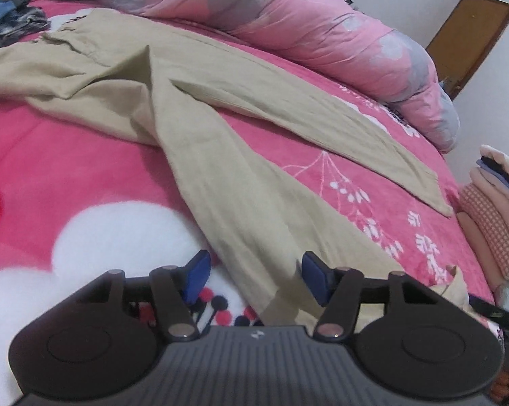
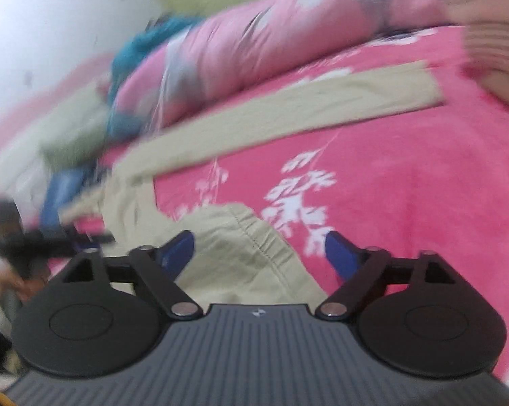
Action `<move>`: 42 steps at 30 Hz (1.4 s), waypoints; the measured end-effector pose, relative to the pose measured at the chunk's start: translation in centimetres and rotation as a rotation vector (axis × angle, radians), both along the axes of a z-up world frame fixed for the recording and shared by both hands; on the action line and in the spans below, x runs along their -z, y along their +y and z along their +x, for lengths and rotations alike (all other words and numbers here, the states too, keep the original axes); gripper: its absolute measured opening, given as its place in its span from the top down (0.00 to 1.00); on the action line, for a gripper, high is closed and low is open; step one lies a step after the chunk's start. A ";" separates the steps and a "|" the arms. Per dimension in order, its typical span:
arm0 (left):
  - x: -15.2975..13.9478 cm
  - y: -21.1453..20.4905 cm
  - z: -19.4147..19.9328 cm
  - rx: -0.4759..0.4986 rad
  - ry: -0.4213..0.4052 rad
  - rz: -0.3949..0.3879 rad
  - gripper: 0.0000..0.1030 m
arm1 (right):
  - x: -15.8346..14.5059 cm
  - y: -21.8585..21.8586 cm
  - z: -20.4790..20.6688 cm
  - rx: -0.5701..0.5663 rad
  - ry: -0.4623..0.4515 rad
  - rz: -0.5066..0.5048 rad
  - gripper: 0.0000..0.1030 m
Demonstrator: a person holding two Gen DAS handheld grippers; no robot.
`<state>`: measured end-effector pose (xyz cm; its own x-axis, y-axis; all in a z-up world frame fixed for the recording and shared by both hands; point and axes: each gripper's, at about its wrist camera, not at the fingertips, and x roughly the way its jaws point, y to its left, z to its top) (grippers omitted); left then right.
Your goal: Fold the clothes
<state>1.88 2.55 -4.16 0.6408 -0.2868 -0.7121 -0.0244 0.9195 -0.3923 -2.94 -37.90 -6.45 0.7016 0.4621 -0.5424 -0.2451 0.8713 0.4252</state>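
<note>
Left view: trousers [image 1: 193, 108] waistband, right view: blurred hem [image 2: 254, 237] between fingers [image 2: 339, 250]

The khaki trousers [image 1: 193, 108] are matt woven cloth, lightly creased, with a stitched hem seam clear in the right wrist view [image 2: 254, 237]. Under them the pink blanket [image 1: 68, 155] looks plush and fleecy, printed with white flowers. Beyond the trousers, the pink quilt [image 1: 322, 34] is smooth, puffy cotton-like fabric with fine wrinkles. The left gripper [image 1: 252, 279] has matt black plastic arms, a ribbed grey body, shiny metal pivot pins and blue rubbery fingers [image 1: 197, 275]. The door [image 1: 470, 30] appears brown wood.
</note>
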 end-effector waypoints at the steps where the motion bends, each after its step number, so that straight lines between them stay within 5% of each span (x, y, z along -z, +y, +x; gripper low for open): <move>1: -0.1 0.0 -0.3 -0.003 -0.002 0.002 0.43 | 0.5 0.6 1.3 -0.025 0.024 -0.030 0.16; 5: -0.1 0.2 -1.4 0.005 -0.010 -0.013 0.43 | 0.7 1.3 2.4 -0.063 0.025 -0.056 0.18; 13: 0.7 0.1 -1.1 0.027 -0.038 -0.069 0.43 | -1.2 2.1 0.6 -0.063 -0.040 -0.132 0.81; 18: 1.0 0.8 -0.9 0.037 -0.047 -0.110 0.43 | -2.7 1.8 0.3 -0.022 -0.083 -0.092 0.93; 23: 1.3 1.3 -0.8 0.040 -0.051 -0.139 0.44 | -3.0 2.7 0.6 -0.016 -0.068 -0.118 0.93; 31: 1.8 1.7 -0.8 0.053 -0.064 -0.161 0.44 | -3.6 2.4 0.5 0.047 0.025 0.015 0.86; 35: 2.1 1.9 -0.9 0.060 -0.078 -0.172 0.44 | -4.5 3.1 0.5 0.055 0.078 0.072 0.63; 37: 2.2 2.0 -1.0 0.062 -0.085 -0.178 0.44 | -5.0 3.6 0.9 0.070 0.118 0.099 0.43; 42: 2.4 2.1 -1.2 0.080 -0.107 -0.184 0.44 | -4.9 4.0 3.5 0.183 0.350 0.229 0.35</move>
<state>0.67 4.65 -6.60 0.6801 -0.4581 -0.5724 0.0963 0.8298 -0.5497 0.57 -33.92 -1.55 0.5753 0.4838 -0.6595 0.0965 0.7605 0.6421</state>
